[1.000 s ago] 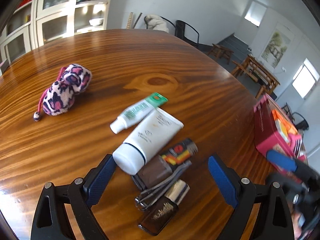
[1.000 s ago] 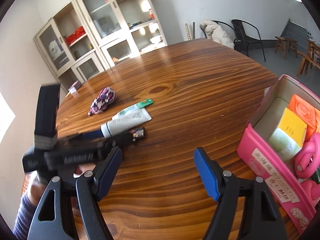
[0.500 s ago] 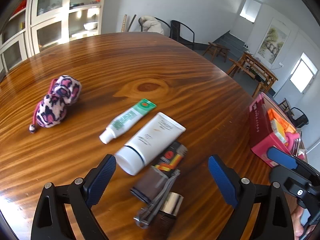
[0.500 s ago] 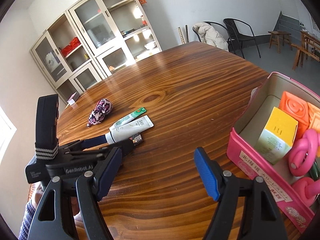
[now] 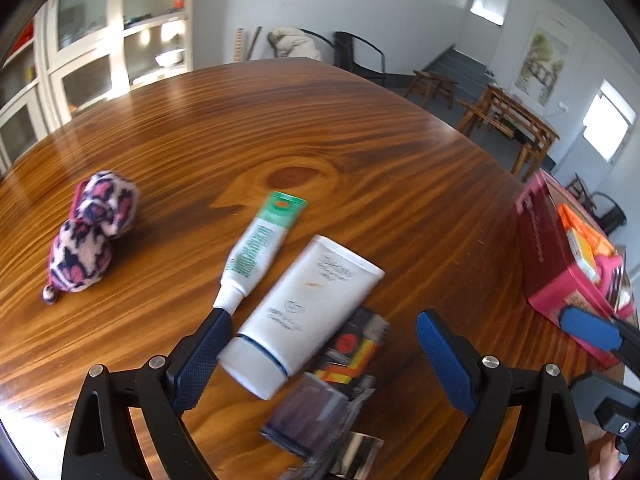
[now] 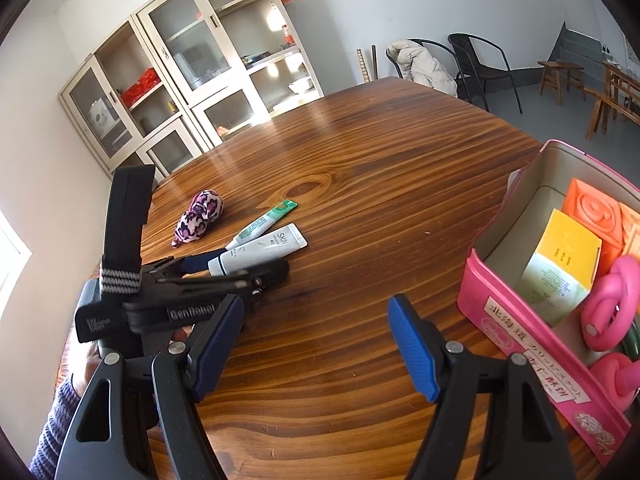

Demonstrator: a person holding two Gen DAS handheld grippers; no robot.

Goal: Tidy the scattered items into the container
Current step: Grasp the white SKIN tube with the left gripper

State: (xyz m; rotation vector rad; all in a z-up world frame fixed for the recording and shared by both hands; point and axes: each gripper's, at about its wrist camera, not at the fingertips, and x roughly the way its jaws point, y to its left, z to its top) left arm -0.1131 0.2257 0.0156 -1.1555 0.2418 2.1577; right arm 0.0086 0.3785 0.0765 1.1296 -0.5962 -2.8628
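Left wrist view: our left gripper has its jaws wide but closing, w/ the cap end of the white tube between them, pads not pressing it. At 12 o'clock from that tube lies the green tube, its white nozzle just beside the left blue pad. At 6 o'clock a dark pack w/ red-yellow print and more small items are motion-blurred and cut off by the frame edge; we can't tell what they are. Leopard-print pouch sits at 9 o'clock, well apart on the wooden table. Pink container at 3 o'clock, partly cropped. Right wrist view: our right gripper is open over bare wood, nothing between the pads. The container is at 3 o'clock, holding a yellow box, orange blocks and pink rings, contents partly cut off. The left tool hides the small items.
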